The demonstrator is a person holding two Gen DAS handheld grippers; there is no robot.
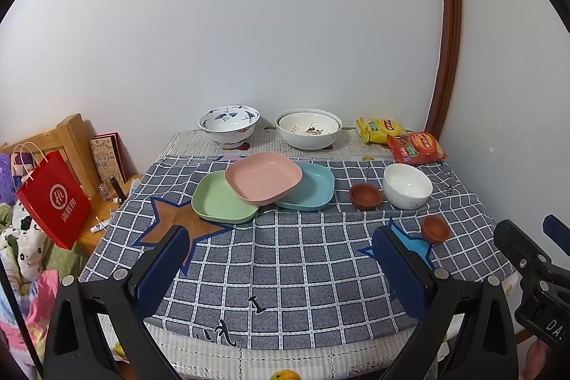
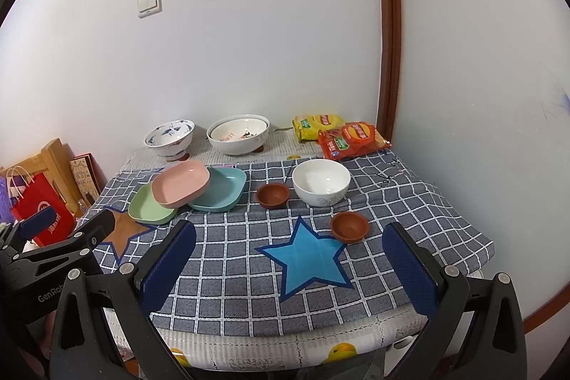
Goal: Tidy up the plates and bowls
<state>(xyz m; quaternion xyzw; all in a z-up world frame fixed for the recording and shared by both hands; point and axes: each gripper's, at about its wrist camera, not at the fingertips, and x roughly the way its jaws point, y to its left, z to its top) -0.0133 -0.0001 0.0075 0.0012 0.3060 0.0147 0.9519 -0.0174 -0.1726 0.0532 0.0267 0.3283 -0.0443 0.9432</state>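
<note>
I see the surface (image 2: 249, 291), draped in a blue-grey checked cloth, with nothing sorted yet. Far back sit a large white ceramic bowl (image 2: 238, 134) nesting a smaller one, and a blue-painted footed bowl (image 2: 169, 138) to its left. In the middle, a pink square plastic plate (image 1: 263, 178) lies tilted across a green one (image 1: 222, 198) and a teal one (image 1: 308, 189), so I judge it should lift first. Right of them stand a plain white bowl (image 2: 321, 182) and two small brown clay cups (image 2: 272, 196). My left tool (image 1: 285, 251) and right tool (image 2: 290, 250) hang over the near edge, jaws apart, empty.

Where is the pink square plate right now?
In both views, the pink square plate sits mid-table, propped on the green square plate and the blue square plate.
</note>
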